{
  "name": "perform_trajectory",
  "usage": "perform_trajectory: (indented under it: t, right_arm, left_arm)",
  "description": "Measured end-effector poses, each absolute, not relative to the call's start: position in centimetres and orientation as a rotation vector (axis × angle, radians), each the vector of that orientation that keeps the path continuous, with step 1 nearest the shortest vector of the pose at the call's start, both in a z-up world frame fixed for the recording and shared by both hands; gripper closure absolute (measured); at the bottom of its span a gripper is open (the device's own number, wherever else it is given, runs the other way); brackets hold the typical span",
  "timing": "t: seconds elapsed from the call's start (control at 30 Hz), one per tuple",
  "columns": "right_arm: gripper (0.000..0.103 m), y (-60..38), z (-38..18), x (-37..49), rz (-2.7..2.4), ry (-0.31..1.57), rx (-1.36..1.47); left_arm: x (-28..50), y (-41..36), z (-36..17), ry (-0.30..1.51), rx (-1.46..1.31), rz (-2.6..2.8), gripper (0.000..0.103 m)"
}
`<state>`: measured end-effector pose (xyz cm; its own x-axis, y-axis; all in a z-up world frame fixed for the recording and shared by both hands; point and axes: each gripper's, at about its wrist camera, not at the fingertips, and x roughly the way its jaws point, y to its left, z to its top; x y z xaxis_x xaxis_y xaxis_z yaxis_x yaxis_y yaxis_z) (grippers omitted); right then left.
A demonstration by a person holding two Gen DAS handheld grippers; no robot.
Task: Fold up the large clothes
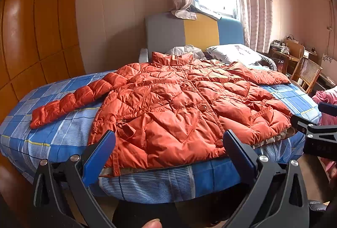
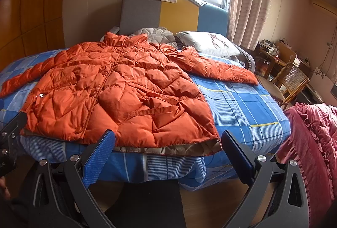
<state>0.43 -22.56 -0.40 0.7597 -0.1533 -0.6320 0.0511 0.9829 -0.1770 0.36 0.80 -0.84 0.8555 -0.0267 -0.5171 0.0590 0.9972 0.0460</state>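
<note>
Both grippers, left [image 1: 168,152] and right [image 2: 167,150], gape empty before the jacket [image 1: 168,106]; take each sleeve [image 1: 69,101] first, folding inward flat.

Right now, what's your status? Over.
Left gripper open, right gripper open, both empty. Orange jacket flat on bed, sleeves spread, unfolded. Nothing on it.

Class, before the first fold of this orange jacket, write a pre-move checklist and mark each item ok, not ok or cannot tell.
1. Orange jacket spread front-up on the bed: ok.
2. Both sleeves out to the sides: ok.
3. Left gripper open, empty: ok.
4. Right gripper open, empty: ok.
5. Hem fully on the bed: not ok, it reaches the edge.
6. Front fully buttoned: cannot tell.
</note>
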Motion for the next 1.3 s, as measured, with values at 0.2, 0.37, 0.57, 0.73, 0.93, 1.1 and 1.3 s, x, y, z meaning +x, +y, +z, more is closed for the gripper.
perform_trajectory:
  t: [0.2,0.37,0.57,0.73,0.93,1.1,1.3]
  right_arm:
    - [0.003,-22.8,-0.5,0.5,-0.113,0.706,-0.149]
    - [0.003,-23.1,-0.6,0.6,-0.117,0.711,-0.144]
    - [0.003,-23.2,-0.8,0.8,-0.121,0.720,-0.141]
    - [0.003,-23.5,-1.0,1.1,-0.132,0.727,-0.137]
    - [0.003,-24.0,-1.6,1.9,-0.153,0.744,-0.130]
    - [0.003,-25.4,-2.2,3.3,-0.188,0.770,-0.106]
    - [0.003,-29.7,-2.4,7.5,-0.237,0.811,-0.032]
  left_arm:
    - [0.5,1.0,-1.0,0.546,0.056,-0.042,0.002]
    - [1.0,1.4,-1.2,0.557,0.039,-0.038,0.002]
    - [1.4,1.8,-1.3,0.571,0.020,-0.030,0.002]
    - [1.9,1.6,-1.5,0.587,0.020,-0.035,0.002]
    - [3.1,1.7,-1.7,0.611,0.003,-0.057,0.002]
    - [5.4,1.7,-1.9,0.649,-0.023,-0.091,0.002]
    - [9.8,1.1,-1.8,0.686,0.038,-0.057,0.002]
